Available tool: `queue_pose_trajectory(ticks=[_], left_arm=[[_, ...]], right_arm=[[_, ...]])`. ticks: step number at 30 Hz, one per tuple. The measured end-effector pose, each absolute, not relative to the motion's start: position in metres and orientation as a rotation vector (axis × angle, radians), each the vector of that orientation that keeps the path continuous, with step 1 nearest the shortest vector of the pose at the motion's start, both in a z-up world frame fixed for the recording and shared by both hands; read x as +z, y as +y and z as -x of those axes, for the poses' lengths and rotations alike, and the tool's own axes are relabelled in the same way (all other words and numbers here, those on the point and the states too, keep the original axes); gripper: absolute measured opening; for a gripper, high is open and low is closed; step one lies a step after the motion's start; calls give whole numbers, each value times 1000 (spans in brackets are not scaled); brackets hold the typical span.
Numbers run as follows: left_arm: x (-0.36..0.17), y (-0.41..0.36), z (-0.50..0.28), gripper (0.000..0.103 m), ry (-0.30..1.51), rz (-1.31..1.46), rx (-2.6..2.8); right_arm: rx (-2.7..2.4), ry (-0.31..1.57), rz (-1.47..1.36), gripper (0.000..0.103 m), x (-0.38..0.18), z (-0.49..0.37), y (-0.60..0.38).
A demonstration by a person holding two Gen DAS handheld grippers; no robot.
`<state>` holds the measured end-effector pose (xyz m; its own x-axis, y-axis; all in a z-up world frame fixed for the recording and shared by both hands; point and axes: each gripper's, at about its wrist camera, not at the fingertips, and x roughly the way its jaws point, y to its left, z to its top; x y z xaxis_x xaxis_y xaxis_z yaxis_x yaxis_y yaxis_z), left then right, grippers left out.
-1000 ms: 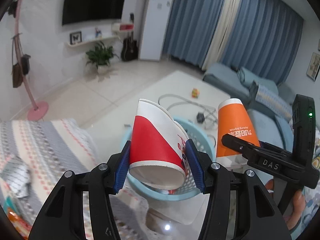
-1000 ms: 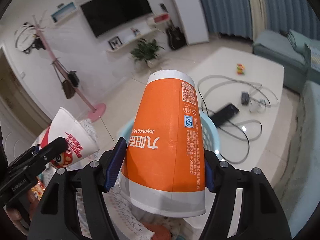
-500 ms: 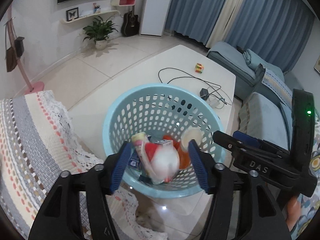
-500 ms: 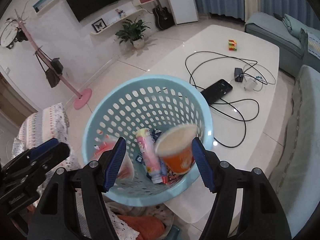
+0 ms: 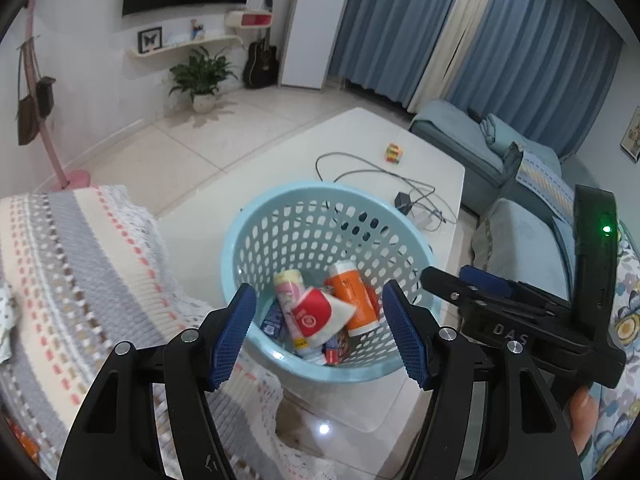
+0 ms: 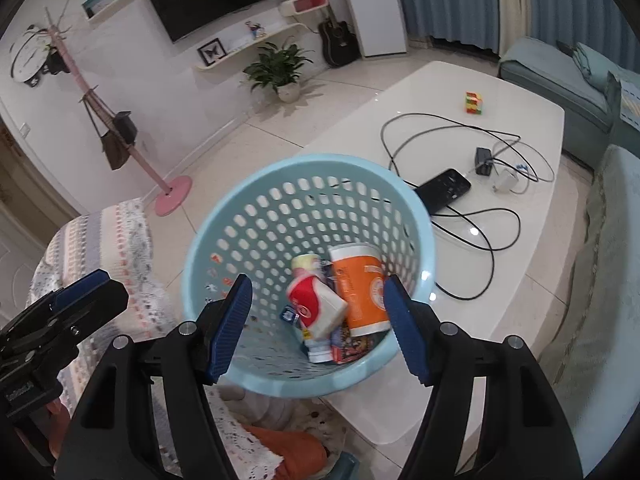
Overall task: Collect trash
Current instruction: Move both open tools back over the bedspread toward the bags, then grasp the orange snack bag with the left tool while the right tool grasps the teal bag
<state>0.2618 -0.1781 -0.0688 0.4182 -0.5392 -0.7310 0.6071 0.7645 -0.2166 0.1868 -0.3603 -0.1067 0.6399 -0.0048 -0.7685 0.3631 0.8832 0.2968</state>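
A light blue perforated basket (image 5: 280, 216) (image 6: 256, 200) stands on the white coffee table's near corner. Inside lie a red-and-white paper cup (image 5: 316, 312) (image 6: 316, 308), an orange paper cup (image 5: 352, 296) (image 6: 360, 292), a pink bottle (image 5: 288, 284) and small wrappers. My left gripper (image 5: 320, 332) is open and empty above the basket's near rim. My right gripper (image 6: 318, 324) is open and empty over the basket too. The right gripper shows at the right of the left wrist view (image 5: 520, 312); the left gripper shows at the left of the right wrist view (image 6: 60, 320).
The white coffee table (image 6: 500, 88) carries a black phone (image 6: 444, 188), tangled cables (image 6: 460, 144), chargers and a small colourful cube (image 6: 474, 102). A knitted striped throw (image 5: 72, 264) lies to the left. Blue sofas (image 5: 520, 160) stand right. A pink coat stand (image 6: 160, 184) is on the floor.
Both grippers opened and dropped their cups. The red-and-white cup and the orange cup fell and now lie still in the basket. Both grippers have lifted slightly.
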Motion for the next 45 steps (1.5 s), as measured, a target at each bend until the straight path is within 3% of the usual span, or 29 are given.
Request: queue_pose_trajectory(ticks=[18,22,32,45], left_arm=[[-5,-25,-216,64,689,39,-529],[-2,21,-211,68,665,47,-442],[-22,128,-216,80,730,117,-286],[-63,144,-248,81,823,88,-299]], right_arm=[[55,767,-263,64,-40,-199,-230],[113,767,-224,64,-33,-208,-196],[280,753,-119,64,-24,-244,-100],[347,775,-26,67,-33,-311,-32]])
